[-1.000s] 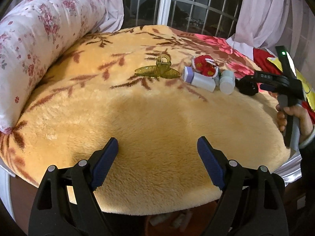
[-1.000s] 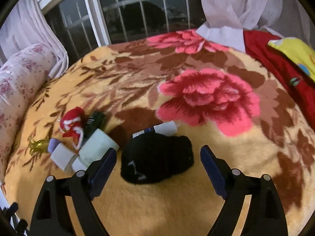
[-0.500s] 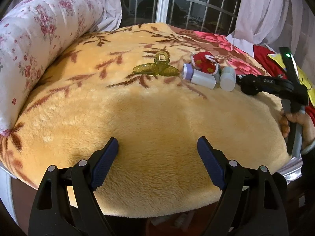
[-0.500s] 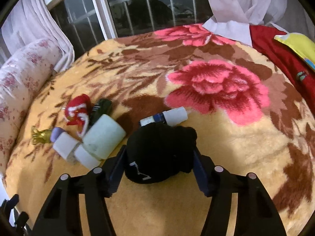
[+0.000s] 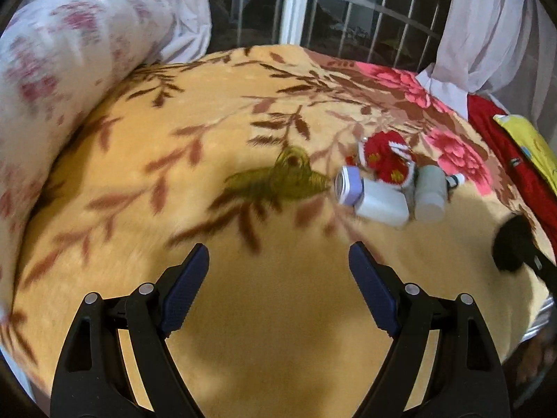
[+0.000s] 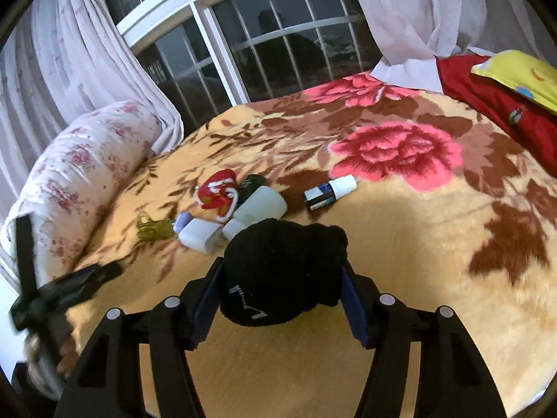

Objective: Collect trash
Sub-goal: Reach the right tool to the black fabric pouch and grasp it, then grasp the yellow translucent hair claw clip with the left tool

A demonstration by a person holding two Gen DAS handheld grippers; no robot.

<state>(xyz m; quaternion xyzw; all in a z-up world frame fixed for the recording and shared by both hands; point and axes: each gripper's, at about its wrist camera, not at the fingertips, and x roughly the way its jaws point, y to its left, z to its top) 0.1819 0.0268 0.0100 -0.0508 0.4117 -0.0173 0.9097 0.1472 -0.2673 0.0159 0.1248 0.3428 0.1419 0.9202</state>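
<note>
My right gripper is shut on a black rolled sock and holds it above the blanket; the sock also shows at the right edge of the left wrist view. My left gripper is open and empty above the near part of the bed. Ahead of it lie an olive hair clip, a white bottle with a purple cap, a pale cylinder bottle and a red pouch. A small dropper bottle lies beyond the sock.
A yellow floral blanket covers the bed. A floral bolster pillow lies along the left. Red bedding and a yellow pillow are at the right. A barred window and curtains stand behind.
My right gripper closed on the black sock and lifted it back off the blanket, uncovering the dropper bottle. My left gripper moved forward toward the hair clip and bottles.
</note>
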